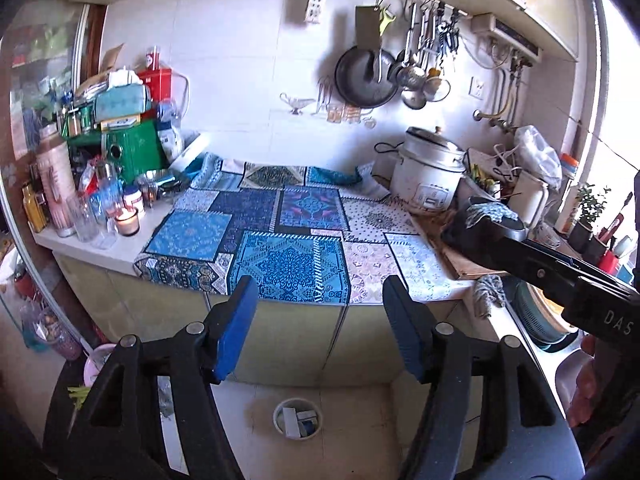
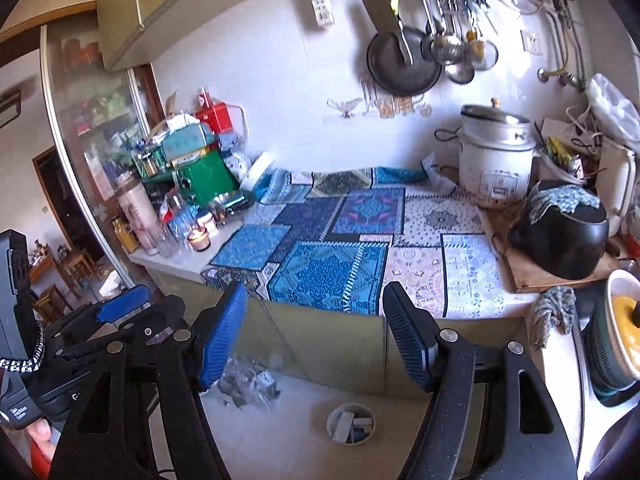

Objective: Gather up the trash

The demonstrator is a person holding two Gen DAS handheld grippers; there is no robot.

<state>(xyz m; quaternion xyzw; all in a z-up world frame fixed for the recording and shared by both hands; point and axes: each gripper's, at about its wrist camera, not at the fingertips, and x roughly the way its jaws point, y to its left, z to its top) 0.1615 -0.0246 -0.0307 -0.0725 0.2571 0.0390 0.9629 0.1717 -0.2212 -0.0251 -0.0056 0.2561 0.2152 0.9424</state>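
Observation:
A small white waste bin (image 1: 298, 418) stands on the floor below the counter, with boxes and scraps inside; it also shows in the right wrist view (image 2: 351, 423). My left gripper (image 1: 320, 328) is open and empty, held above the bin in front of the cabinet doors. My right gripper (image 2: 316, 334) is open and empty, at a similar height. The patterned blue cloth (image 1: 280, 236) covers the counter with no loose trash visible on it. A clear plastic bag of scraps (image 2: 250, 384) lies on the floor left of the bin.
Jars, bottles and a lit candle (image 1: 128, 220) crowd the counter's left end. A rice cooker (image 1: 430, 176) and a black pot (image 2: 560, 232) on a wooden board stand at the right. Pans and utensils hang on the wall. A sink (image 1: 568, 368) lies far right.

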